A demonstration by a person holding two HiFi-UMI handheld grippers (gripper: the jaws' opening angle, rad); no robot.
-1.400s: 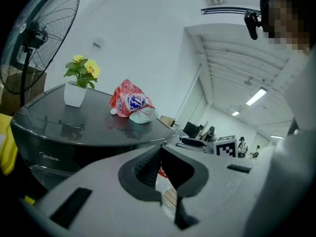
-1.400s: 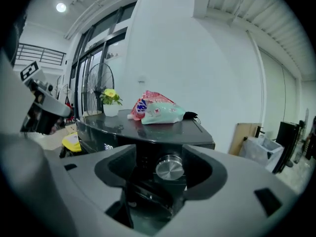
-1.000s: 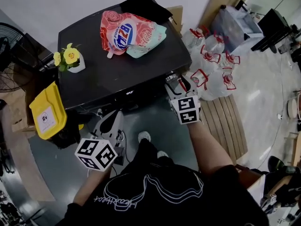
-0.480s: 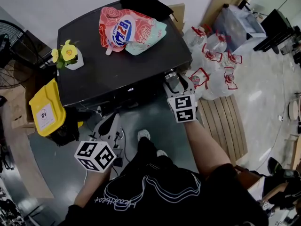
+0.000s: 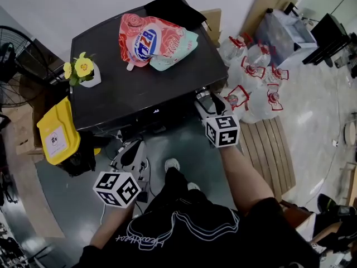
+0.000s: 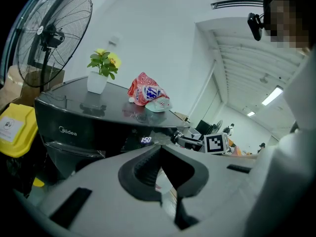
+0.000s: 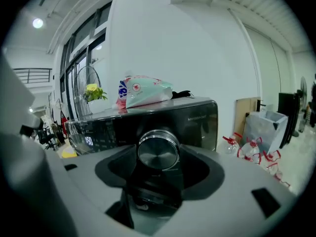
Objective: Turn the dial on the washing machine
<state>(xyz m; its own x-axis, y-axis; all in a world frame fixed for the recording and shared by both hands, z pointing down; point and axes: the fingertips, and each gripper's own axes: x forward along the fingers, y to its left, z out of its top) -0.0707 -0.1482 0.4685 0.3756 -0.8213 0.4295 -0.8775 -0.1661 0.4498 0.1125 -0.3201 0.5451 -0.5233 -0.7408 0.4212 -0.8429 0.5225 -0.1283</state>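
Observation:
A black top-loading washing machine [image 5: 145, 85] stands in front of me, with its lit display [image 6: 145, 140] on the front panel. Its round silver dial [image 7: 158, 151] sits at the panel's right end, between the dark pads of my right gripper [image 7: 158, 157], which is shut on it. From the head view the right gripper [image 5: 205, 102] hides the dial at the machine's front right corner. My left gripper [image 5: 129, 152] hangs lower, in front of the machine's left half and apart from it. Its jaws [image 6: 160, 174] are shut with nothing between them.
On the lid lie a red and blue detergent pouch [image 5: 153, 41], a potted yellow flower [image 5: 83, 71] and a black cloth [image 5: 170, 7]. A yellow bin [image 5: 56, 133] and a fan [image 5: 14, 66] stand left; several water jugs [image 5: 251, 74] and a wooden pallet [image 5: 268, 144] right.
The right gripper's marker cube has rolled a little while staying at the dial. The left gripper has sunk slightly in front of the machine.

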